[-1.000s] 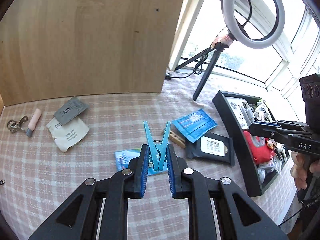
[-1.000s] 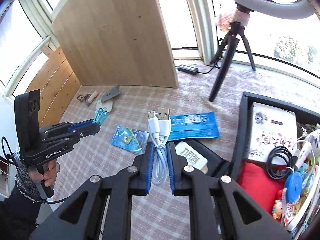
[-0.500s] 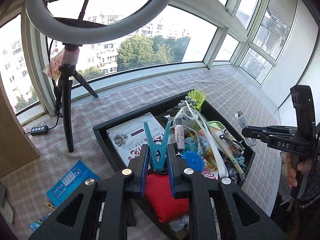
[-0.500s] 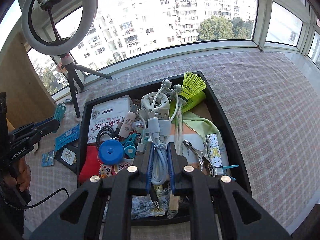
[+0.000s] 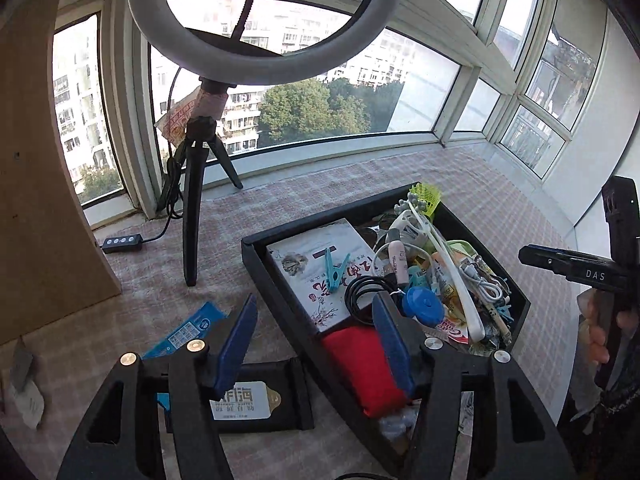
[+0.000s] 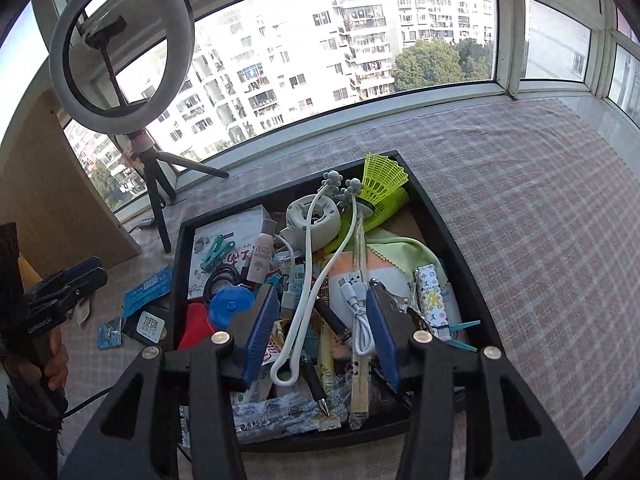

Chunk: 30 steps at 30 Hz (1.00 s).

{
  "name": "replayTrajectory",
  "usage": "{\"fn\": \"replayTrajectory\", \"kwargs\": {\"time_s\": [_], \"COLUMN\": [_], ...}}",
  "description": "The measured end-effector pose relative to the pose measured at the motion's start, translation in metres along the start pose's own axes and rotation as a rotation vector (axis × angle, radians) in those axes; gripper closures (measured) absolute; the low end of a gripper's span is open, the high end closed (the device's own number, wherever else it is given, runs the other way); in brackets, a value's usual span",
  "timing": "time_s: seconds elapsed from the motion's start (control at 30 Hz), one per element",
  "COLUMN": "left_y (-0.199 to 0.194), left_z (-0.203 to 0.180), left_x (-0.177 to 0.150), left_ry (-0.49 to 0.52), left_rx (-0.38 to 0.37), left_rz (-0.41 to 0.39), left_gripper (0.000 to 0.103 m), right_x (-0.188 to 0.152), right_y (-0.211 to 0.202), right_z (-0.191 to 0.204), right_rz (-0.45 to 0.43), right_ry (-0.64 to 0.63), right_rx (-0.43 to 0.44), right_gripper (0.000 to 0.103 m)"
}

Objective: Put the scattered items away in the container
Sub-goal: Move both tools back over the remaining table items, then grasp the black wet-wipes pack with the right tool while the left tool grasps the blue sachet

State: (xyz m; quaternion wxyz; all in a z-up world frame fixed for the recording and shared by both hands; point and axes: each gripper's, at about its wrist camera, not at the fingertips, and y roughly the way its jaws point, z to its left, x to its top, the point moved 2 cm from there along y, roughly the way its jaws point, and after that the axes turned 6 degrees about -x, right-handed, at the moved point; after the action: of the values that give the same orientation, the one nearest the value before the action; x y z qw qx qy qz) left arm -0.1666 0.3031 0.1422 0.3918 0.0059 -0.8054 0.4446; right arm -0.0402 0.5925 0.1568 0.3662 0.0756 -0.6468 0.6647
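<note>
The black tray (image 5: 328, 214) is crammed with small items. A light blue clothespin (image 5: 335, 270) lies on the white book in it, beyond my left gripper (image 5: 316, 340), whose jaws are opening with nothing between them. In the right wrist view my right gripper (image 6: 320, 332) hangs over the tray (image 6: 320, 442) with its jaws opening. The white USB cable (image 6: 356, 308) lies loose on the pile between them, close to the right pad and not pressed. The clothespin (image 6: 216, 252) and the left gripper (image 6: 94, 272) show at the left there.
On the checked cloth left of the tray lie a blue packet (image 5: 188, 328) and a black wipes pack (image 5: 248, 400). A ring light on a tripod (image 5: 192, 216) stands behind, beside a wooden board (image 5: 40, 200). The right gripper (image 5: 536, 256) hangs beyond the tray's right side.
Both grippers swung from the cloth over to the tray. The left let go of the clothespin, which now lies on the book. The right spread its jaws off the cable.
</note>
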Motion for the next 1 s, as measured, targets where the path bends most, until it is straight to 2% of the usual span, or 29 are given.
{"fn": "replayTrajectory", "kwargs": {"time_s": [0.17, 0.3, 0.47, 0.57, 0.67, 0.8, 0.9, 1.0], "left_y": [-0.046, -0.089, -0.125, -0.128, -0.117, -0.09, -0.069, -0.046], "left_z": [0.065, 0.12, 0.155, 0.157, 0.151, 0.138, 0.135, 0.14], "left_x": [-0.056, -0.102, -0.139, -0.144, -0.144, -0.135, -0.127, -0.122], "left_ry": [-0.066, -0.154, -0.189, -0.156, -0.085, 0.068, 0.153, 0.221], "left_rx": [0.14, 0.228, 0.274, 0.279, 0.25, 0.21, 0.146, 0.133], "left_rz": [0.024, 0.045, 0.065, 0.071, 0.099, 0.157, 0.21, 0.277], "left_gripper": [0.049, 0.049, 0.049, 0.048, 0.046, 0.045, 0.043, 0.042], "right_x": [-0.016, -0.03, -0.046, -0.056, -0.063, -0.068, -0.071, -0.071], "right_y": [0.0, 0.002, 0.013, 0.025, 0.036, 0.05, 0.062, 0.08], "right_z": [0.049, 0.104, 0.172, 0.205, 0.23, 0.251, 0.264, 0.274], "right_rz": [0.018, 0.043, 0.096, 0.129, 0.168, 0.205, 0.231, 0.287], "right_ry": [-0.077, -0.201, -0.356, -0.432, -0.489, -0.548, -0.603, -0.657], "right_rx": [0.109, 0.176, 0.25, 0.274, 0.291, 0.292, 0.294, 0.299], "right_gripper": [0.057, 0.057, 0.057, 0.057, 0.057, 0.057, 0.057, 0.057]}}
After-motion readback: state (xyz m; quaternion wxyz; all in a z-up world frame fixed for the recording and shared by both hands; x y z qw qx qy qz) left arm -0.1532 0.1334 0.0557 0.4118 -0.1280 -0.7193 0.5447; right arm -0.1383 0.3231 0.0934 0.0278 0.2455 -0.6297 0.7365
